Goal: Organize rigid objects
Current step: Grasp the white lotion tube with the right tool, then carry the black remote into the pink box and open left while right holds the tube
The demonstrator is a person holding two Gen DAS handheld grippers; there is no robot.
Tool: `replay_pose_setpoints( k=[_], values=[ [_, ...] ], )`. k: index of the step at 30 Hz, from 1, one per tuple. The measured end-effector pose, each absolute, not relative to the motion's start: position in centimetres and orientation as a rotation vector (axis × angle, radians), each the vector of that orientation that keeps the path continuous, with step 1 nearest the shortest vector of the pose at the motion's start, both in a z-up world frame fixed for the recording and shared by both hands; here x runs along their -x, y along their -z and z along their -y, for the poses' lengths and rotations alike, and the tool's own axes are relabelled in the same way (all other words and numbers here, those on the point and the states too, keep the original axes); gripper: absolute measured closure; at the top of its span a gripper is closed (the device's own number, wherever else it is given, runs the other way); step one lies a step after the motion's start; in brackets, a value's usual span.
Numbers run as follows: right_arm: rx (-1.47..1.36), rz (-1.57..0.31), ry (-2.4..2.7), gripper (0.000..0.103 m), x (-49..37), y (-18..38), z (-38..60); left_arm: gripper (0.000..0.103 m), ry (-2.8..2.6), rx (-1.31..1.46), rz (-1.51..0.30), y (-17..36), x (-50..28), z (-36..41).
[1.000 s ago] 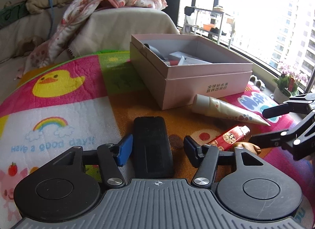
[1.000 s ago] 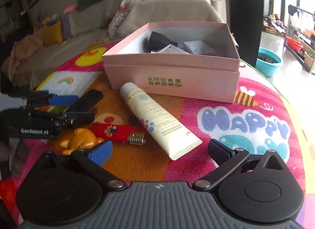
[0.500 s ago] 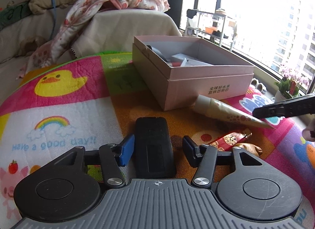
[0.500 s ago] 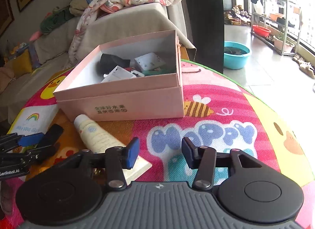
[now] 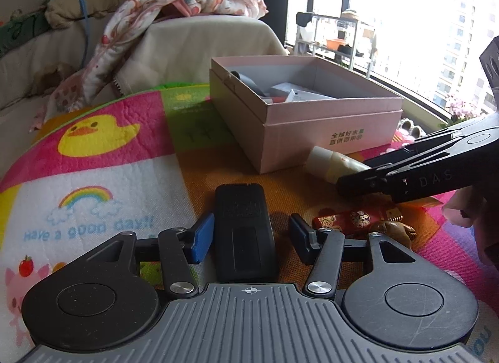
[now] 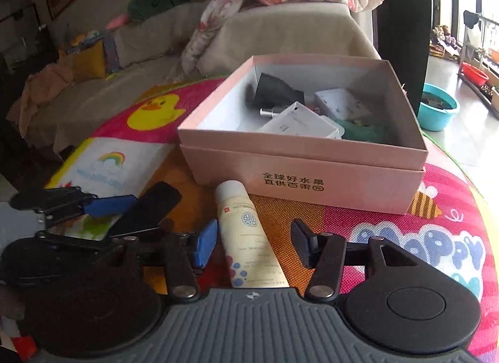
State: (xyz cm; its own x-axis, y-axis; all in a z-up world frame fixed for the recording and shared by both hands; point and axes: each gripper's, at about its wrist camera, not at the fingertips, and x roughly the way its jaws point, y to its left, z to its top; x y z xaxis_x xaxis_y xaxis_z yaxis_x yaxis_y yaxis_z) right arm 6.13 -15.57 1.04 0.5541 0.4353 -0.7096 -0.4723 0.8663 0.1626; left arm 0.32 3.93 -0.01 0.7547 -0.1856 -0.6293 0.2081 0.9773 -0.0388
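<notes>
A black remote [image 5: 246,229] lies flat on the play mat between the fingers of my left gripper [image 5: 251,238]. The blue pad sits at its left edge, a gap shows at the right pad, so this gripper is open. A cream tube [image 6: 246,238] lies in front of the pink box [image 6: 296,176]. My right gripper [image 6: 254,244] straddles the tube's lower half, open, with mat showing beside the right pad. In the left wrist view the right gripper [image 5: 352,172] reaches in over the tube [image 5: 327,160]. The right wrist view shows the left gripper [image 6: 103,216] around the remote [image 6: 149,210].
The open pink box [image 5: 312,132] holds several items. A red lighter-like stick [image 5: 352,219] and a brown figurine [image 5: 393,232] lie right of the remote. A hand [image 5: 467,213] holds the right gripper. A blanket-draped sofa [image 6: 280,29] stands behind; a teal basin [image 6: 436,110] is on the floor.
The right gripper's jaws narrowed, swung away to the right, then came back left and now straddle the tube. The left gripper and the remote stayed put.
</notes>
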Motion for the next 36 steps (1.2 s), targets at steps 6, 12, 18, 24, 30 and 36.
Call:
replay_pose_setpoints(
  k=[6,12,18,24,30,36],
  values=[
    [0.132,-0.795,-0.5,0.081,-3.5,-2.0,16.8,0.059,0.183,-0.033,-0.674,-0.1,-0.1,-4.1],
    [0.15,-0.747,-0.464,0.082,0.1,-3.6,20.0,0.059,0.242,-0.043,-0.664,-0.3,1.5,-3.5],
    [0.117,-0.696,-0.463,0.082,1.9,-5.6,22.0,0.06,0.351,-0.089,-0.666,-1.1,4.0,-1.8],
    [0.096,-0.686,-0.471,0.085,2.3,-6.0,22.5,0.094,0.359,-0.088,-0.632,-2.9,4.5,-1.5],
    [0.118,-0.711,-0.484,0.091,1.9,-4.7,21.3,0.092,0.353,-0.053,-0.691,-2.1,3.6,-2.1],
    [0.184,-0.685,-0.457,0.088,2.0,-3.2,20.1,0.085,0.387,-0.068,-0.713,-1.5,4.5,-2.1]
  ],
)
